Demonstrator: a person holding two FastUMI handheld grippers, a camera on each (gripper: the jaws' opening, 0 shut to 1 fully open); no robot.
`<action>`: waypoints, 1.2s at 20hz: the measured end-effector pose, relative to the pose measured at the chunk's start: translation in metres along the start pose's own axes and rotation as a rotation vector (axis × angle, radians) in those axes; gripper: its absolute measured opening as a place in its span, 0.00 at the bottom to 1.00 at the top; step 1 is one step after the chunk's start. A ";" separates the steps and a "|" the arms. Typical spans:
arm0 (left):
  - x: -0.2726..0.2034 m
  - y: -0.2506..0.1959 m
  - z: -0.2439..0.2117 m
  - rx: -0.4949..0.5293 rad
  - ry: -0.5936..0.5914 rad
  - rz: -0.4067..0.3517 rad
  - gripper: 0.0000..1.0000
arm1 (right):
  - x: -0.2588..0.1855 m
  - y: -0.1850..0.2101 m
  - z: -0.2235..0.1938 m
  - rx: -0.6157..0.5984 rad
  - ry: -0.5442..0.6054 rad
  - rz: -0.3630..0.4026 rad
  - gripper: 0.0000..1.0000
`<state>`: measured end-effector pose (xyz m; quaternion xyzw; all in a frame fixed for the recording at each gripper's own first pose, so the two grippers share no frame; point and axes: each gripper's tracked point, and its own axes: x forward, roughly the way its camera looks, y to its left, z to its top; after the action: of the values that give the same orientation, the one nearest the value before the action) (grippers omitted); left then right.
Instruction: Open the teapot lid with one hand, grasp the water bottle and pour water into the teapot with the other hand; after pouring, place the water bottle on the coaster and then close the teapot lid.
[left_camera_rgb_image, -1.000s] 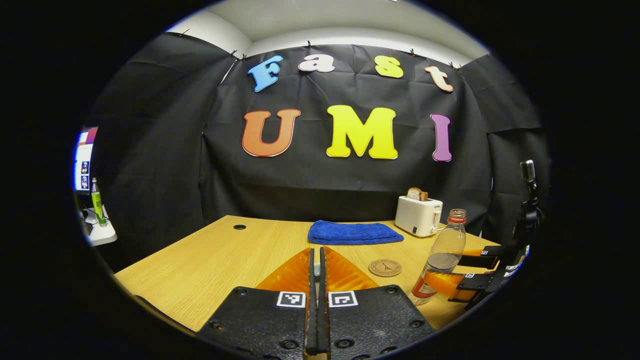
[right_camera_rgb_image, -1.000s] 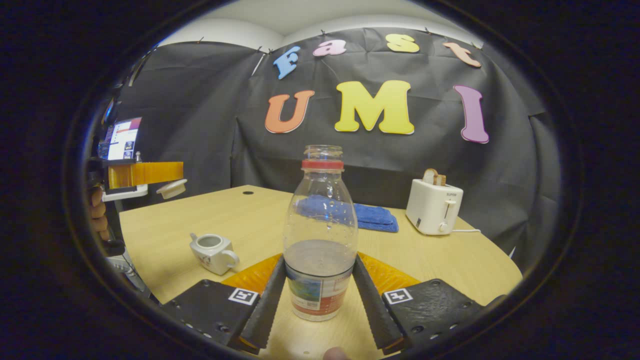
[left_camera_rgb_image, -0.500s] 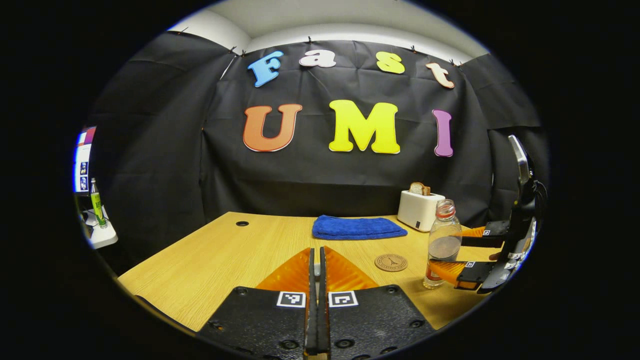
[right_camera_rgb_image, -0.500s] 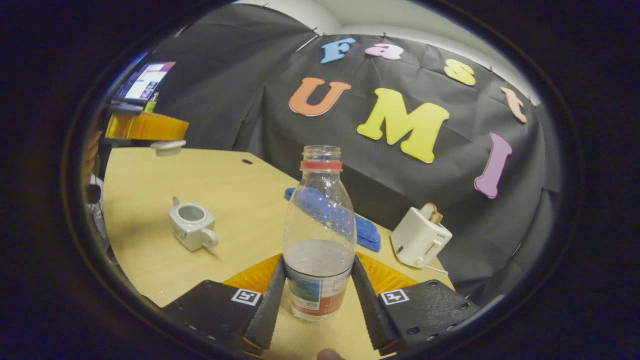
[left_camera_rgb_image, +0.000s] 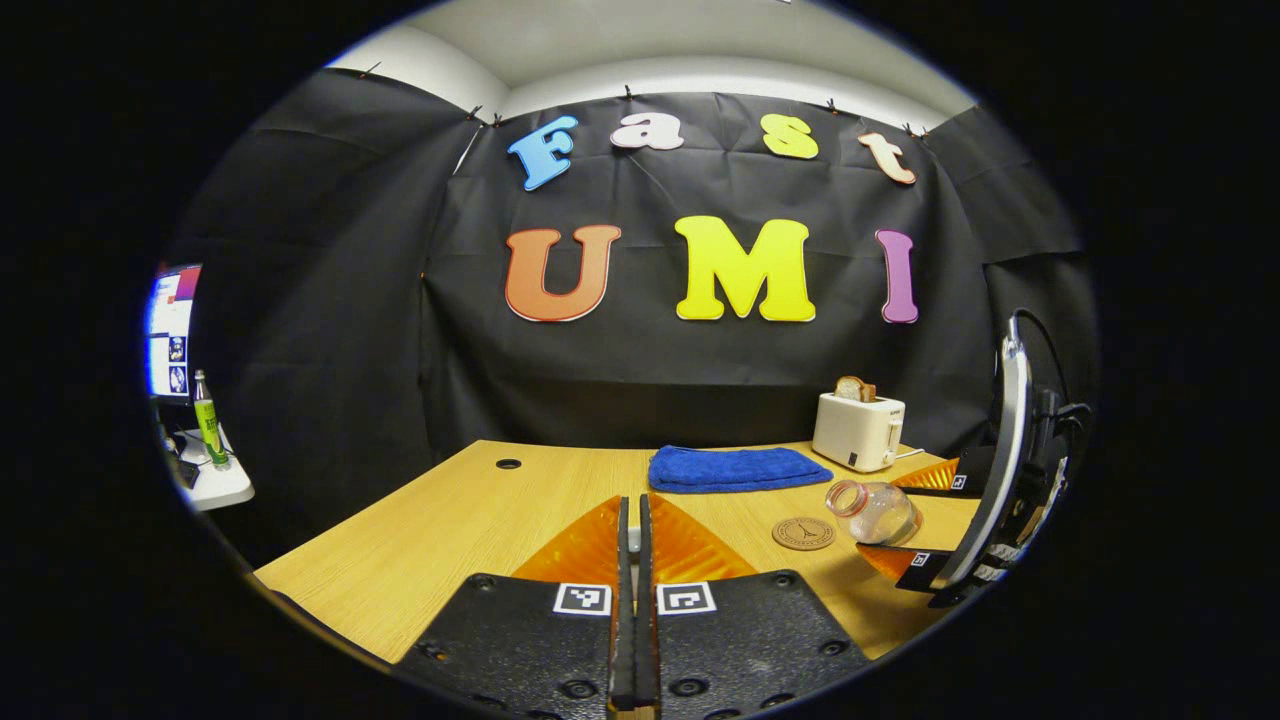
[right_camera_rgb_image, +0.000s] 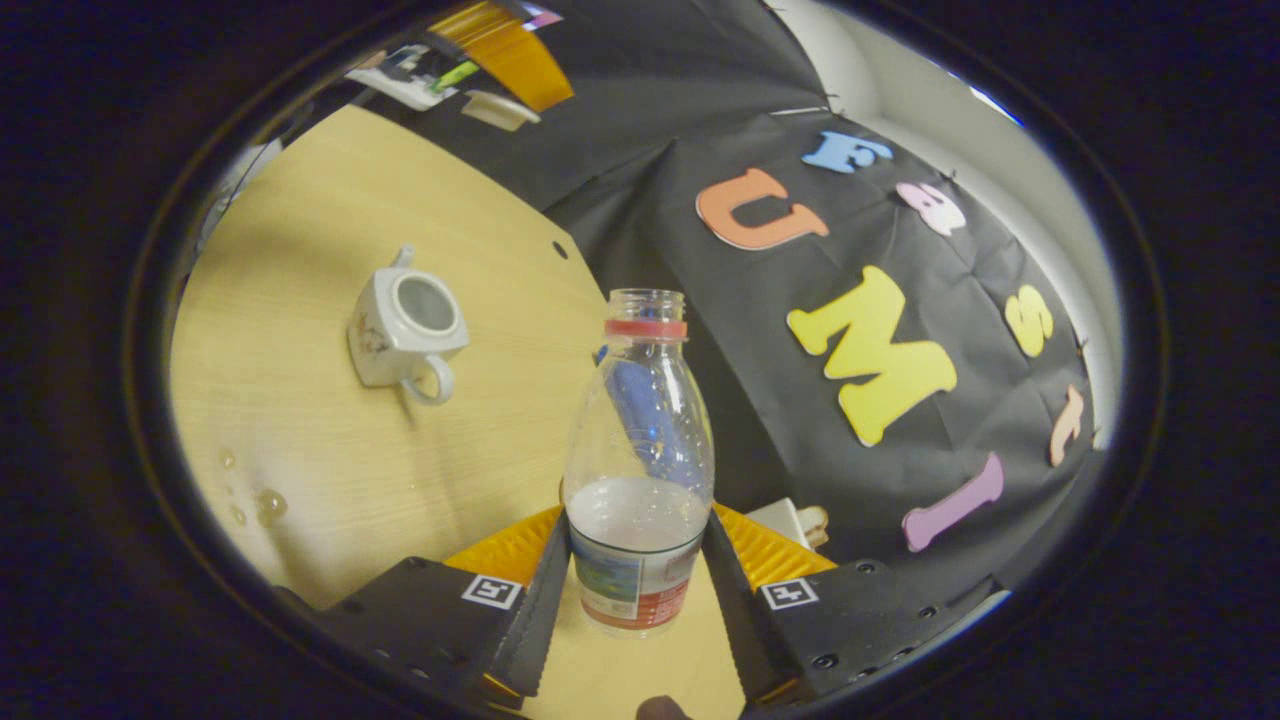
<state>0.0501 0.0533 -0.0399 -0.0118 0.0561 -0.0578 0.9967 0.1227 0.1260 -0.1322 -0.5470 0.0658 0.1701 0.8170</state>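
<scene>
Your left gripper had its jaws together on the lid, while your right gripper, clamped on the tilted, uncapped bottle, risked spilling short of the open teapot near the worktop's left edge.

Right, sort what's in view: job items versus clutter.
Job: bottle held in the right gripper; teapot, open; lid under the left gripper; coaster.

Lying about: towel, toaster with bread, drops on the table.
</scene>
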 end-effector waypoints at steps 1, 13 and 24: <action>-0.001 0.000 0.000 0.006 -0.001 -0.006 0.03 | 0.000 0.002 0.004 -0.054 -0.003 -0.008 0.72; 0.001 0.015 -0.004 -0.018 0.009 0.008 0.03 | 0.018 0.014 0.020 -0.364 -0.030 -0.047 0.72; -0.002 0.014 -0.002 0.003 0.006 -0.008 0.03 | 0.023 0.019 0.034 -0.554 -0.051 -0.053 0.72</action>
<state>0.0491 0.0676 -0.0421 -0.0104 0.0592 -0.0618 0.9963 0.1349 0.1685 -0.1420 -0.7466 -0.0178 0.1739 0.6420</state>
